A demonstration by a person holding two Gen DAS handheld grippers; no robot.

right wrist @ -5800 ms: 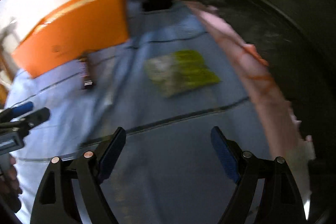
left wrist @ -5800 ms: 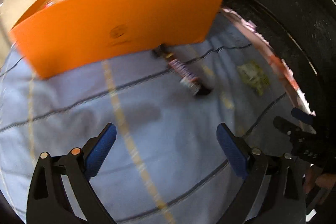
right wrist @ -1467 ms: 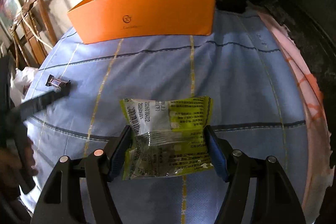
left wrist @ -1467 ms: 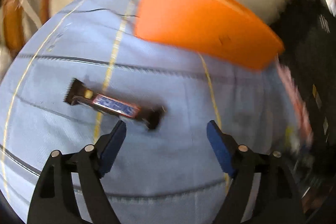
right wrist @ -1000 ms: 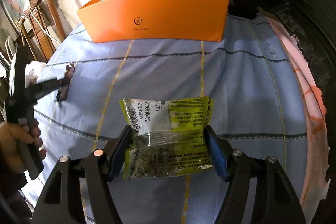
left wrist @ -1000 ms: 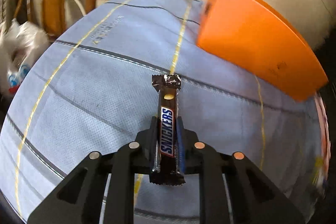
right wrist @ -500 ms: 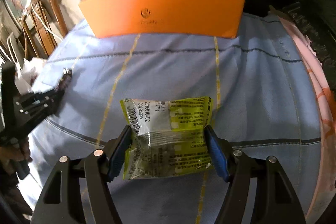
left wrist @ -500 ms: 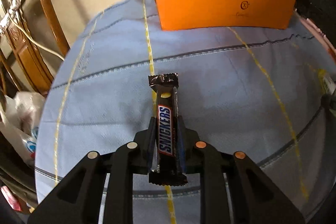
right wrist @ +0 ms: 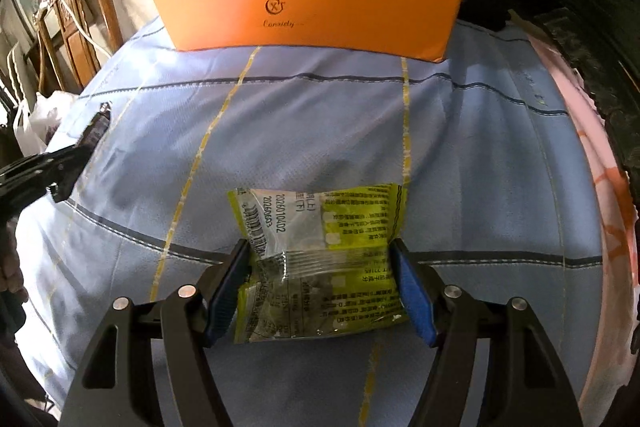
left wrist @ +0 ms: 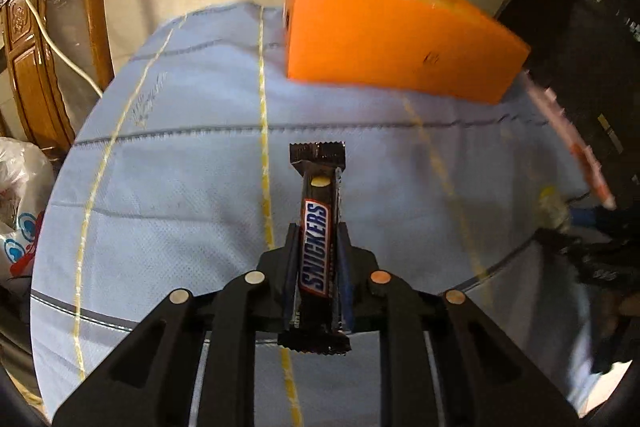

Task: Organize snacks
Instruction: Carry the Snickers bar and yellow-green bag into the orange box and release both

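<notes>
My left gripper [left wrist: 318, 239] is shut on a brown Snickers bar [left wrist: 317, 239], held lengthwise above the blue tablecloth [left wrist: 180, 187] with its far end sticking out past the fingertips. My right gripper [right wrist: 320, 267] is shut on a yellow-green snack packet [right wrist: 320, 255], its blue pads pressing both side edges. An open orange cardboard box [right wrist: 312, 7] stands at the far end of the table; in the left wrist view the orange box [left wrist: 392, 43] lies ahead and to the right. The left gripper with the bar [right wrist: 60, 163] shows at the left edge of the right wrist view.
A carved wooden chair [left wrist: 48, 27] and a white plastic bag [left wrist: 20, 195] stand off the table's left side. Dark carved furniture [right wrist: 580, 7] and a pink cloth edge [right wrist: 608, 187] border the right side. A hand [right wrist: 10, 267] holds the left tool.
The left gripper came down on the Snickers bar, shut on it, lifted it and swung toward the orange box. The right gripper keeps its grip on the packet and edged closer to the box.
</notes>
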